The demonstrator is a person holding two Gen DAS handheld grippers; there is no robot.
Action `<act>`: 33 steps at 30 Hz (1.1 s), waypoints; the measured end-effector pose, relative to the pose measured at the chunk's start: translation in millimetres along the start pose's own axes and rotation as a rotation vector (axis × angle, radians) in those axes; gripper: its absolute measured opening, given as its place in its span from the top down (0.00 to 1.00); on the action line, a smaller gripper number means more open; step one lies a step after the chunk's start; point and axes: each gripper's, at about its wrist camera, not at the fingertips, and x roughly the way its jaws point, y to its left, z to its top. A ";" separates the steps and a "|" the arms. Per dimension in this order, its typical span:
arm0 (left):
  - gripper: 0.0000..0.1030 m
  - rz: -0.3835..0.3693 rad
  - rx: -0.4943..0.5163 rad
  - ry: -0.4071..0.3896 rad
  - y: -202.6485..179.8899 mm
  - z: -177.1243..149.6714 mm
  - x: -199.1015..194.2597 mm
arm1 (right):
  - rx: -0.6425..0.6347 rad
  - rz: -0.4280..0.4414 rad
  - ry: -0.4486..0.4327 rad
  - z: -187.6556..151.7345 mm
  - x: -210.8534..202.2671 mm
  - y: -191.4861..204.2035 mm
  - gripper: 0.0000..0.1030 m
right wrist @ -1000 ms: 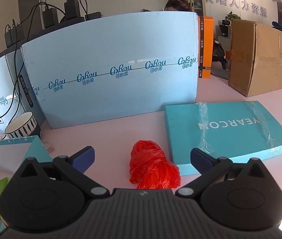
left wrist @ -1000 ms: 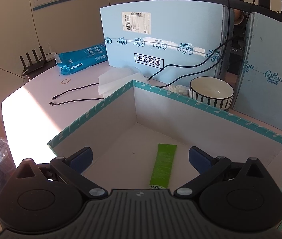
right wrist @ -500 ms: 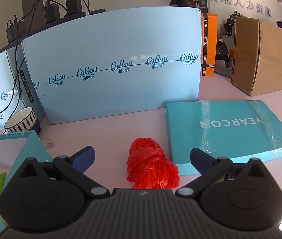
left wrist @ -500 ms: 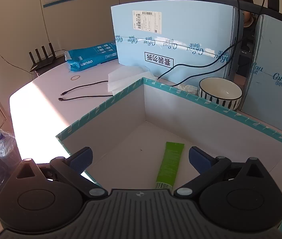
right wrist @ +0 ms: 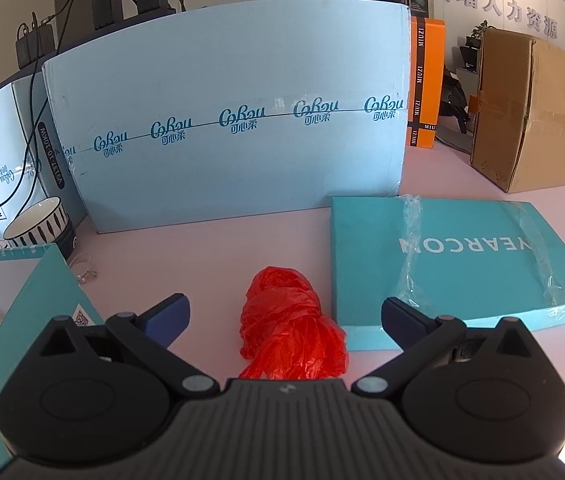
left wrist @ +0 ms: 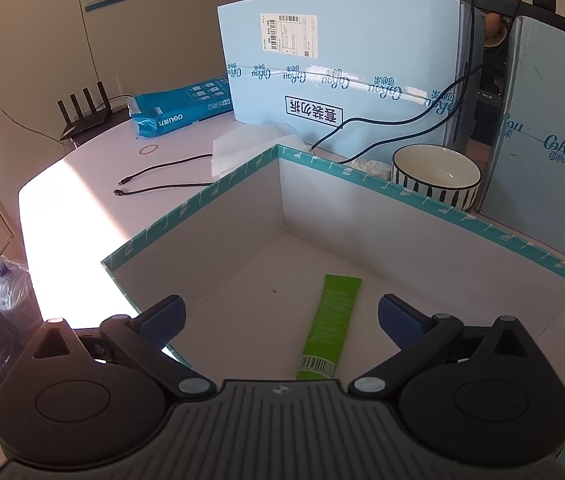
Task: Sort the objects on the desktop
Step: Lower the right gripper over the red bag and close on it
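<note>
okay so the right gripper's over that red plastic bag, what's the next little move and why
Probably lower the right gripper straight down and shut it on the red bag. Its fingers are open, the bag lies on the table between them, and nothing is held. The teal-rimmed box sits just left, holding the green tube.

The pale pink counter (right wrist: pixel 210 252) is carrying a crumpled red bag (right wrist: pixel 290 324) at centre, a teal lid (right wrist: pixel 458 264) lying at 3 o'clock, a striped bowl (right wrist: pixel 38 224) sitting at 10, and an open box (left wrist: pixel 362 184).
</note>
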 end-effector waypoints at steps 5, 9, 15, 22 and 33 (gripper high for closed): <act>0.00 0.002 0.002 -0.004 -0.5 0.0 -0.8 | -0.014 0.018 0.006 -0.2 4.0 2.7 0.00; 0.00 0.010 -0.002 0.001 1.4 0.5 0.3 | -0.032 0.023 0.011 0.2 8.3 4.5 0.00; 0.00 0.024 -0.007 0.001 4.0 1.3 1.5 | -0.062 0.011 0.025 -0.2 17.6 2.7 0.00; 0.00 0.037 -0.017 0.001 4.3 3.8 3.8 | -0.068 0.010 0.049 -2.4 28.3 -0.5 0.00; 0.00 0.053 -0.023 0.007 2.7 4.1 6.3 | -0.090 0.021 0.083 -6.0 41.8 -1.8 0.00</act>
